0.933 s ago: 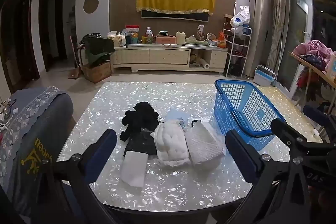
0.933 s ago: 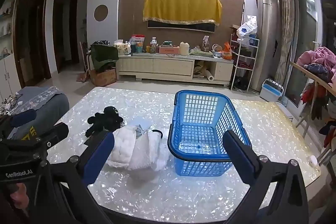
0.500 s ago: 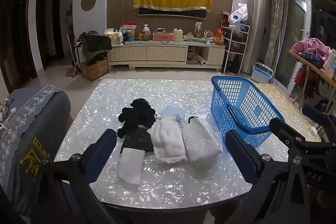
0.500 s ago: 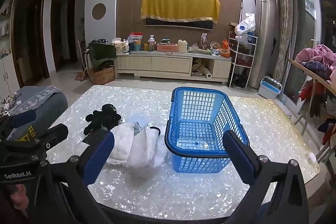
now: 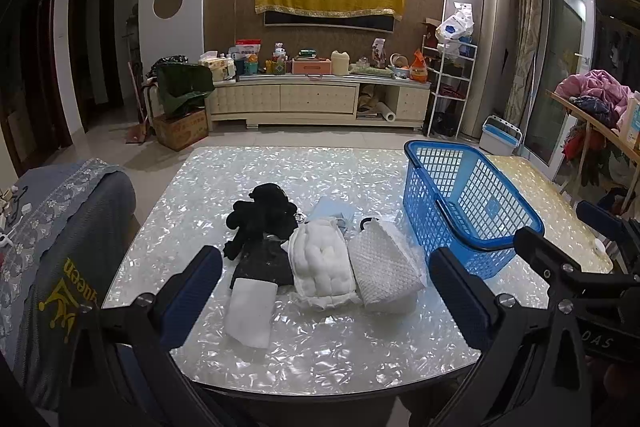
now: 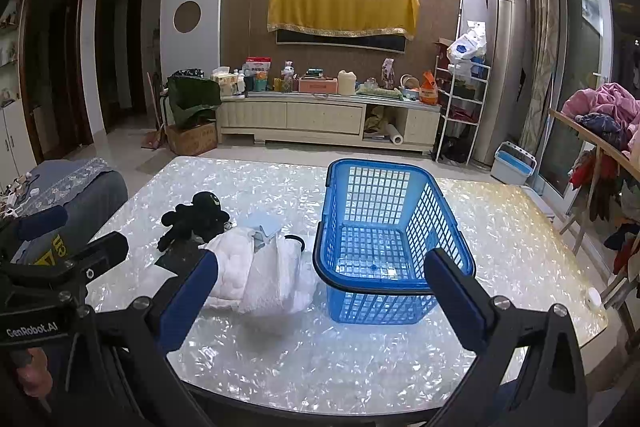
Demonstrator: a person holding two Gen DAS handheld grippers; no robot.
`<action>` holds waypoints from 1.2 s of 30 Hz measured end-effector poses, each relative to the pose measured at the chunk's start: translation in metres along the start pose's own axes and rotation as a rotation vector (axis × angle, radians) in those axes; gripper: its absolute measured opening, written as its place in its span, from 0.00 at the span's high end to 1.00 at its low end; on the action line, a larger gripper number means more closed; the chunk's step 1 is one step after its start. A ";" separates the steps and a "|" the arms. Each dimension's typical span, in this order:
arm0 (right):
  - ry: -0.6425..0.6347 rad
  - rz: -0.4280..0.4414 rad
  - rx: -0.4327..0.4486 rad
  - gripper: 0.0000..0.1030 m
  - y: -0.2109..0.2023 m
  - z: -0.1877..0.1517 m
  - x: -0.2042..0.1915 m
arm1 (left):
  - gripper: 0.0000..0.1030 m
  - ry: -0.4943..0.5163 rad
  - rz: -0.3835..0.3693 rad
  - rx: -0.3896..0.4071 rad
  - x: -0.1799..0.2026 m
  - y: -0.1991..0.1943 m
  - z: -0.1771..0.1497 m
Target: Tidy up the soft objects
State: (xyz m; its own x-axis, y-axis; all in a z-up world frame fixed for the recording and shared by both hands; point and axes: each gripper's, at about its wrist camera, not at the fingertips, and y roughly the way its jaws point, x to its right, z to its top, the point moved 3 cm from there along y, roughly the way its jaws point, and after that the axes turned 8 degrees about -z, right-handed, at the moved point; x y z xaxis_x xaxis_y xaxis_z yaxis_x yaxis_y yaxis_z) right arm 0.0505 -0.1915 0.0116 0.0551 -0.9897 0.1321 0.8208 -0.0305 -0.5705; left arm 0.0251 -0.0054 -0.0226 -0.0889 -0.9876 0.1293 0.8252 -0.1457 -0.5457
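Note:
Soft things lie in a cluster on the pearly table (image 5: 320, 347): a black plush toy (image 5: 262, 213), a dark cloth (image 5: 262, 265), a flat white cloth (image 5: 252, 311), a puffy white quilted piece (image 5: 322, 267), a white waffle-textured piece (image 5: 384, 267) and a pale blue item (image 5: 332, 211). An empty blue plastic basket (image 5: 468, 211) stands right of them. My left gripper (image 5: 324, 291) hovers open at the near table edge, short of the cluster. My right gripper (image 6: 320, 295) is open too, in front of the basket (image 6: 384, 235) and white pile (image 6: 260, 275). Nothing is held.
A grey cloth-covered chair back (image 5: 60, 247) stands left of the table. A rack with pink clothes (image 5: 596, 103) is at the right. A TV cabinet (image 5: 320, 99) with clutter lines the far wall. A small white object (image 6: 592, 295) lies near the table's right corner.
Both views have shifted slightly: the table and objects sit a little higher and farther than 0.9 s ago, as both grippers drew back or rose a bit. Jaws stayed open; nothing was picked up.

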 end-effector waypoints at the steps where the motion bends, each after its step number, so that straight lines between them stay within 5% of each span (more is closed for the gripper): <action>1: -0.001 0.001 -0.002 0.00 0.000 0.000 0.000 | 0.00 0.001 0.000 -0.001 0.000 0.000 0.000; 36: -0.004 -0.004 -0.029 0.00 0.002 -0.005 0.003 | 0.00 0.004 -0.010 -0.026 0.003 0.003 -0.003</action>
State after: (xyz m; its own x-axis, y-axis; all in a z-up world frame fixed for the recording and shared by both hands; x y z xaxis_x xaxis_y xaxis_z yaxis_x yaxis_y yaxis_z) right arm 0.0490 -0.1948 0.0065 0.0547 -0.9890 0.1376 0.8041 -0.0381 -0.5932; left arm 0.0254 -0.0087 -0.0266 -0.0995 -0.9863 0.1313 0.8096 -0.1570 -0.5656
